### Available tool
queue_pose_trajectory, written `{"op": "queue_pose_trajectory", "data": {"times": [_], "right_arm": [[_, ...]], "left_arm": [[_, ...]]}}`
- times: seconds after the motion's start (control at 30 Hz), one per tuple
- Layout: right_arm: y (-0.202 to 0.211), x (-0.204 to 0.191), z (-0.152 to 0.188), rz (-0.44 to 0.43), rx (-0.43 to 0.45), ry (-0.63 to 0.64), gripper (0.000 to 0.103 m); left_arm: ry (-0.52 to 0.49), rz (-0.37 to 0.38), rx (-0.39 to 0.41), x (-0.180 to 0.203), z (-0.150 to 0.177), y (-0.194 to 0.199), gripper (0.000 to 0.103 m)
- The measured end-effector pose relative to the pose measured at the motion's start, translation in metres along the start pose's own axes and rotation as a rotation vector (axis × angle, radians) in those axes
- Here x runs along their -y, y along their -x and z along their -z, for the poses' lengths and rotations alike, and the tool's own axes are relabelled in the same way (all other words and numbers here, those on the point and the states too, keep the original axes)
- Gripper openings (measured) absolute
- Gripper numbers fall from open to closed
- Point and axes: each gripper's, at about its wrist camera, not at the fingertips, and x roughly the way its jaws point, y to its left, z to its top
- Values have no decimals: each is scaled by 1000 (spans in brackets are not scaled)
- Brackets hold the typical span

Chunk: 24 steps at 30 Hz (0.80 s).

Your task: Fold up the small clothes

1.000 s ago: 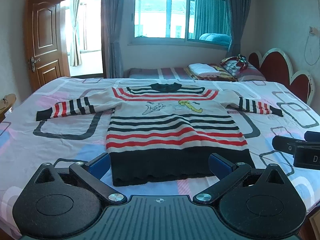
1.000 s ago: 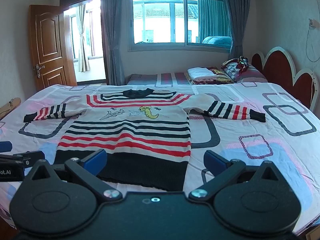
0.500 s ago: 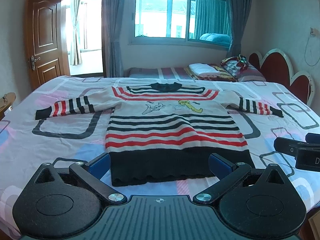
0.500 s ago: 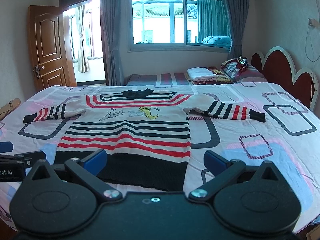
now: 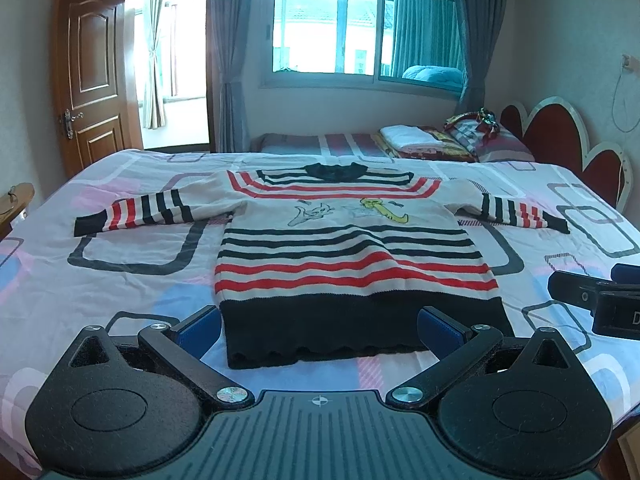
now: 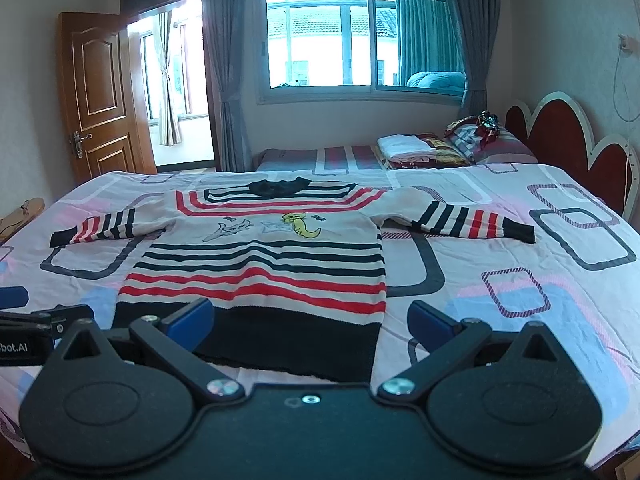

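Both tools spread, left tool (image 5: 320, 326) centred on sweater (image 5: 344, 248), right tool (image 6: 310, 320) at its hem corner

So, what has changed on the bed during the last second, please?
Almost nothing. In the left wrist view the right gripper has drifted slightly down and to the right. Nothing was taken hold of or let go. The striped sweater lies spread flat on the bed, sleeves out, and the left gripper stays open above the black hem.

We see daylight through a wide window (image 5: 364, 32) with grey curtains (image 5: 464, 28), a wooden door (image 5: 90, 80) open at left, and a bed (image 5: 132, 248) with a red headboard (image 5: 560, 136).
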Motion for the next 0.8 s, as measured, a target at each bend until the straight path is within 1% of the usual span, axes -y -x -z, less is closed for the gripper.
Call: {"op": "queue_pose_trajectory", "data": {"times": [0.8], "right_arm": [[-1,-2,1,-2,3,-3,102]], "left_arm": [[4,-3,1,-2,-1,-3,103]]}}
